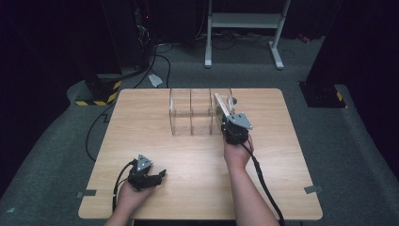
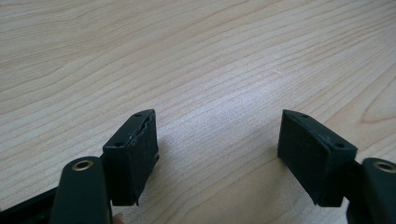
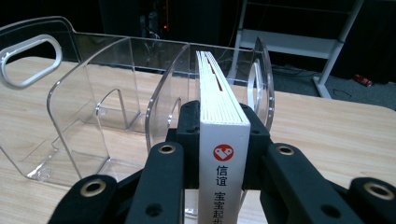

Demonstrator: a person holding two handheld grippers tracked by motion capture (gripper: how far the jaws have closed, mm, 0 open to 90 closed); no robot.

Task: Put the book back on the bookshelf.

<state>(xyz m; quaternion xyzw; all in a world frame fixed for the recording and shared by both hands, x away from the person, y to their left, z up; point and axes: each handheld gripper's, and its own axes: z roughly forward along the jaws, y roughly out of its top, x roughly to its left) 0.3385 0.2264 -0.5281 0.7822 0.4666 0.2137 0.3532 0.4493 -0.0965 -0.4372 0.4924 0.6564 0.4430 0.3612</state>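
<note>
A clear plastic rack [image 1: 193,113] with several upright dividers stands at the far middle of the wooden table [image 1: 197,188]. My right gripper [image 1: 227,122] is shut on a white book [image 1: 221,104], held spine toward the camera. The book leans into the rack's rightmost slot. In the right gripper view the book [image 3: 219,98] stands upright between the black jaws of my right gripper [image 3: 223,135], its far end between the curved walls of the rack [image 3: 93,98]. My left gripper [image 1: 159,175] rests near the front left. In its own view, my left gripper [image 2: 217,149] is open over bare wood.
On the grey floor behind the table stand a white metal frame [image 1: 244,21] and a yellow-and-black striped base [image 1: 101,92], with loose cables [image 1: 157,52] nearby. Strips of tape [image 1: 313,189] mark the floor at the table's front corners.
</note>
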